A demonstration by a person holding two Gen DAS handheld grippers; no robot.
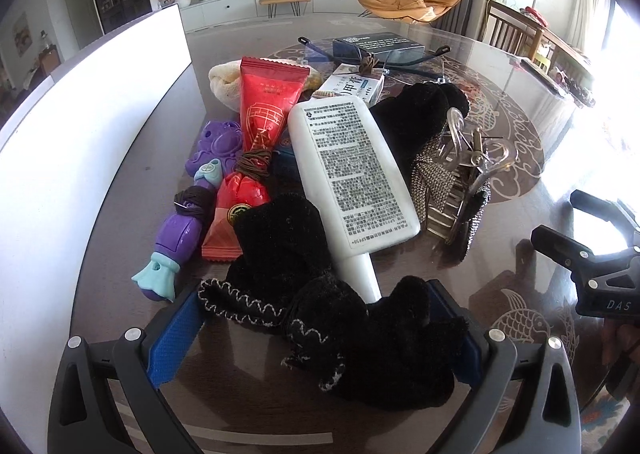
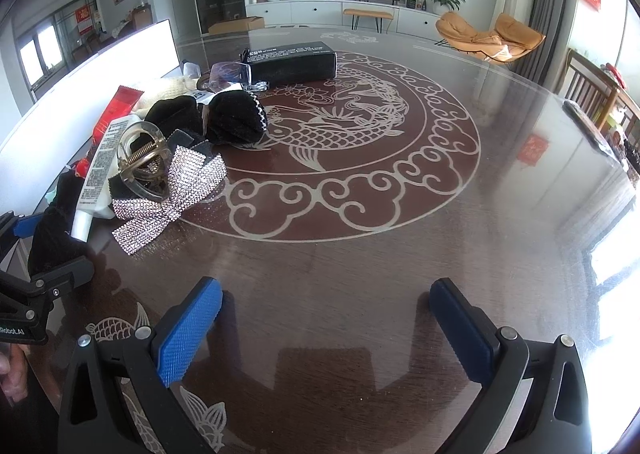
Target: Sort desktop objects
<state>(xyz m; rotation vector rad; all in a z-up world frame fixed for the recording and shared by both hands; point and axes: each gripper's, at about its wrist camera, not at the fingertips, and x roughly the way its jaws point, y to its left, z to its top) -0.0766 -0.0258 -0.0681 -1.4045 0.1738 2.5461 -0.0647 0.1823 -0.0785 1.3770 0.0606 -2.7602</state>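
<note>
Roughly: 1 white tube, 2 red packets, left gripper jaws apart round black scrunchie, right gripper jaws apart, empty.

Two red packets, one white tube.

daylight from right, blown out | glare on table | fisheye-bent edges

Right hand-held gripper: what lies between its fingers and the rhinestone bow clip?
Only bare tabletop, seen in the right wrist view, lies between the right hand-held gripper and the rhinestone bow clip.
</note>
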